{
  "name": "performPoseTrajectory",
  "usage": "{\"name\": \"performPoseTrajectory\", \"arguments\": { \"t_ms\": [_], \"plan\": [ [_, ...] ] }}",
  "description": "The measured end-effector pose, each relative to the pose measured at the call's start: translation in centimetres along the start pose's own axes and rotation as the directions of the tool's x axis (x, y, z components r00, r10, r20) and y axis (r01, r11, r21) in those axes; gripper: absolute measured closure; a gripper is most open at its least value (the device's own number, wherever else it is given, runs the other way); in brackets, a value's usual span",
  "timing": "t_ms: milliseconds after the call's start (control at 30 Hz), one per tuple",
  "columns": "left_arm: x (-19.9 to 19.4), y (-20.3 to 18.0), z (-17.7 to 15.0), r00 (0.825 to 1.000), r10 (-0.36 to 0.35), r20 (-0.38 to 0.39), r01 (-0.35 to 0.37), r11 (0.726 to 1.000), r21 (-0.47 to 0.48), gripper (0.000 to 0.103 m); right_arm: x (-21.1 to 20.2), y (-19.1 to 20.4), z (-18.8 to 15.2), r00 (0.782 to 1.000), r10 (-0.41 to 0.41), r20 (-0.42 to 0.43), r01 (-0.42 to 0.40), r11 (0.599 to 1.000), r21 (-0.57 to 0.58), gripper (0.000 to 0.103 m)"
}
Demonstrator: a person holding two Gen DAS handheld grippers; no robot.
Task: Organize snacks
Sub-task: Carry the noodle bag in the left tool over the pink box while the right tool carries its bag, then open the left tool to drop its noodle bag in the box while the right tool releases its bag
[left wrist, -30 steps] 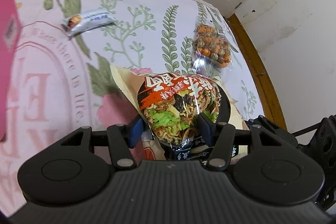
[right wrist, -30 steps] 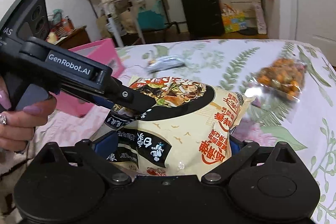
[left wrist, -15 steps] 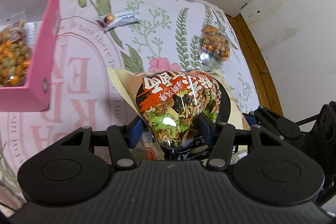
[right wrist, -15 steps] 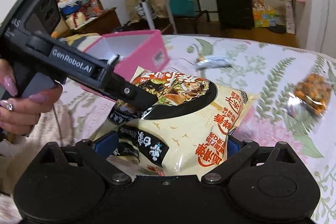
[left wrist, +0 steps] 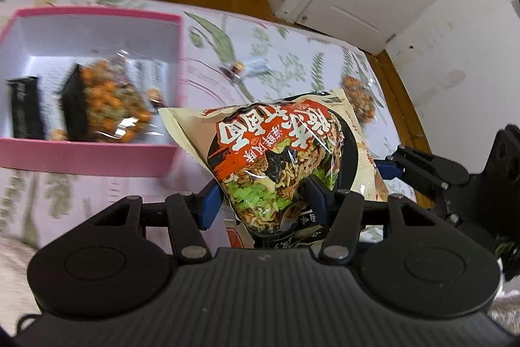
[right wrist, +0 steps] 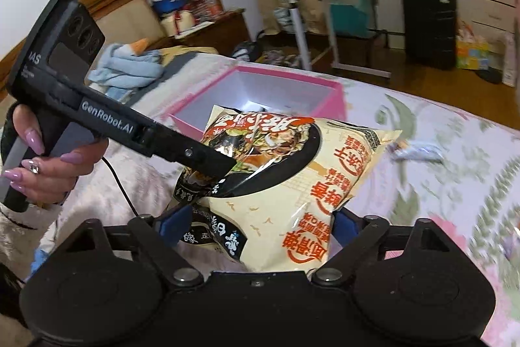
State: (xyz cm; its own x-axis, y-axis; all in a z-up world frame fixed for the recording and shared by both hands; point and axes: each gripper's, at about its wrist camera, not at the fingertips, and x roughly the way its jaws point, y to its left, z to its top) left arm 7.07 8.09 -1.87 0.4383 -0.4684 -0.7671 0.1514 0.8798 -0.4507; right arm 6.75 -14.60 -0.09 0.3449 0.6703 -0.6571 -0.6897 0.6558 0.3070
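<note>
Right wrist view: "GenRobot.AI" marks the left hand-held gripper (right wrist: 224, 181); it and the right hand-held gripper (right wrist: 256, 226) both clench the Chinese-lettered noodle packet (right wrist: 292, 184).

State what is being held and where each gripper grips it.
Both grip the noodle packet: the left gripper pinches its near end, and the right gripper clamps another edge, holding it near the pink box.

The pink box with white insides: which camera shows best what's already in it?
The left wrist view: it looks down into the pink box, showing a clear bag of orange snacks and dark packets, though blurred. The right wrist view shows only the box's far walls; the noodle packet hides its contents.
</note>
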Motion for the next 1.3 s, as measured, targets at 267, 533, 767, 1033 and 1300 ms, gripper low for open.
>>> {"name": "performPoseTrajectory", "arguments": {
  "t_ms": [267,533,767,1033,1300],
  "plan": [
    [-4.0,5.8,2.8,0.995,0.077,0.06,-0.073,0.996,-0.059,0.049,4.9,1.5,5.6,0.999,0.046,-0.006,-0.046,0.998,-0.042,0.032],
    [-2.1,11.7,7.2,0.963,0.233,0.134,-0.218,0.969,-0.115,0.049,13.4,-0.2,10.1,0.998,0.059,-0.014,-0.058,0.996,0.074,0.032],
    [1.5,16.5,8.8,0.942,0.313,0.124,-0.3,0.947,-0.114,0.049,20.3,-0.1,10.0,0.997,0.033,-0.069,-0.021,0.986,0.165,0.032],
    [2.1,18.6,7.7,0.924,0.349,0.155,-0.336,0.936,-0.106,0.045,21.1,2.3,8.4,0.996,-0.005,-0.093,0.013,0.996,0.085,0.024],
    [-0.8,16.0,6.2,0.929,0.316,0.192,-0.308,0.949,-0.069,0.044,13.0,0.6,7.2,0.998,-0.063,0.021,0.062,0.997,0.046,0.022]
  ]
}}
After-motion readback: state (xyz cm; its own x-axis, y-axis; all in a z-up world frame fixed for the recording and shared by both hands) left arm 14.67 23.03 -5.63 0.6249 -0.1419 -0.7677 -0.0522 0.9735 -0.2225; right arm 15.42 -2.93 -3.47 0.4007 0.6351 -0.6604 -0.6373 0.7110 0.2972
